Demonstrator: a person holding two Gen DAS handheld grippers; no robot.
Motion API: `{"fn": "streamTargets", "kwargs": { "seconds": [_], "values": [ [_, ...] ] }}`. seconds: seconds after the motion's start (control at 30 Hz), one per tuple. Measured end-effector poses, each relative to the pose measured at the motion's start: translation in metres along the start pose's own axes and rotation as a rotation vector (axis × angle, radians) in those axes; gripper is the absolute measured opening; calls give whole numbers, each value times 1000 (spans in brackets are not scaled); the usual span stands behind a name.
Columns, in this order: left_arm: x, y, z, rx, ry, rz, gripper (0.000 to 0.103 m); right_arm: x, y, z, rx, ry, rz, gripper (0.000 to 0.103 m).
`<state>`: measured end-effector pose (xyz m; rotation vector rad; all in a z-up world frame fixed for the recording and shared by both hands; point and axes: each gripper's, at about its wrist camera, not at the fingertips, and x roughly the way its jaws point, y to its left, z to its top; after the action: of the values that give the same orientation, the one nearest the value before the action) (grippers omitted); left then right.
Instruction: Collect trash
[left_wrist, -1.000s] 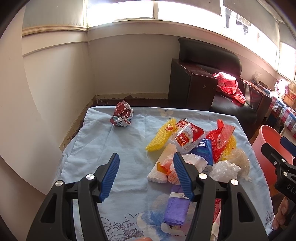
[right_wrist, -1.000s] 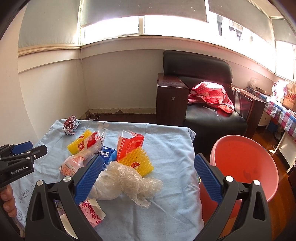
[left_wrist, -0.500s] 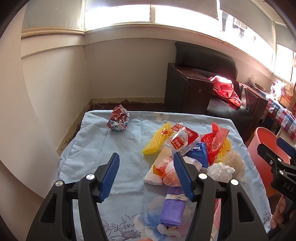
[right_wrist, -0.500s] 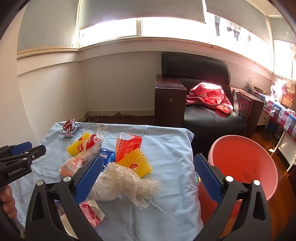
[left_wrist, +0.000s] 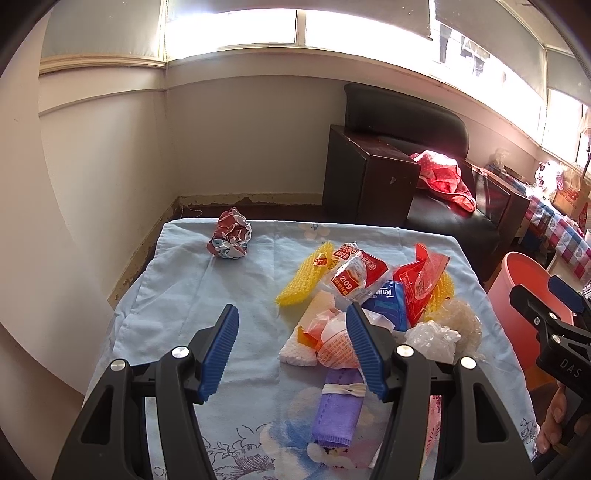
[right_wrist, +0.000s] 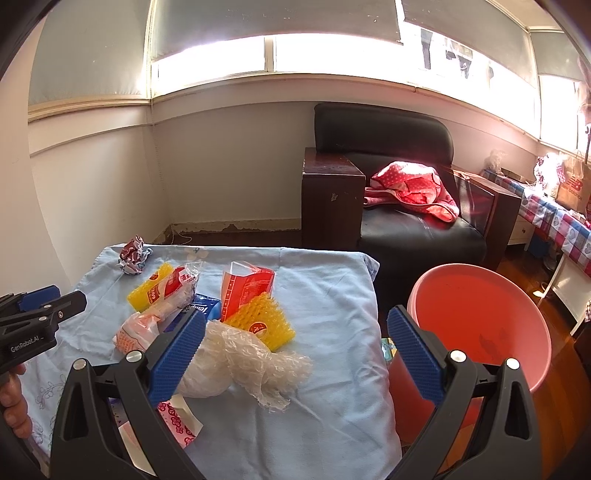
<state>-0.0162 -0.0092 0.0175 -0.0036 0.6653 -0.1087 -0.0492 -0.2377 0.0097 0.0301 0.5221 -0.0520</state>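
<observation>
Both claws have drifted slightly back from the litter over the last second, so the pile sits a little farther off in each wrist view while nothing on the cloth has shifted. The left claw (left_wrist: 291, 349) hangs wide apart and empty above the near part of the tabletop (left_wrist: 177, 295), which is covered by a light blue cloth. Its right pad overlaps an orange-printed plastic bag (left_wrist: 332, 343) in the view; whether they touch cannot be told. A purple cloth roll (left_wrist: 338, 406) with a white band lies just beneath.

The right claw (right_wrist: 295, 354) is also spread wide, holding nothing, above a crumpled clear plastic wrap (right_wrist: 247, 362). Beyond it lie a yellow foam net (right_wrist: 262, 321), a red packet (right_wrist: 243, 288) standing tilted, a blue tissue pack (right_wrist: 201, 308) and a red-and-white snack wrapper (right_wrist: 177, 288). A crumpled paper ball (right_wrist: 132, 254) sits apart at the far left corner.

A pink plastic basin (right_wrist: 480, 325) stands beside the tabletop's right edge. A black armchair (right_wrist: 406, 177) with a red cloth (right_wrist: 413, 192) on its seat stands by the wall.
</observation>
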Motion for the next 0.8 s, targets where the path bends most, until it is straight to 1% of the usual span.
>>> {"fn": "streamTargets", "kwargs": {
  "seconds": [0.4,0.63,0.8],
  "values": [
    [-2,-2,-5,23,11,-49,60,0,-7,-5,16,27,-2,99],
    [-6,3,-14,45,16,-105,60,1,-7,-10,15,55,25,90],
    [-8,1,-22,75,29,-173,60,4,-8,-15,19,89,63,82]
  ]
}}
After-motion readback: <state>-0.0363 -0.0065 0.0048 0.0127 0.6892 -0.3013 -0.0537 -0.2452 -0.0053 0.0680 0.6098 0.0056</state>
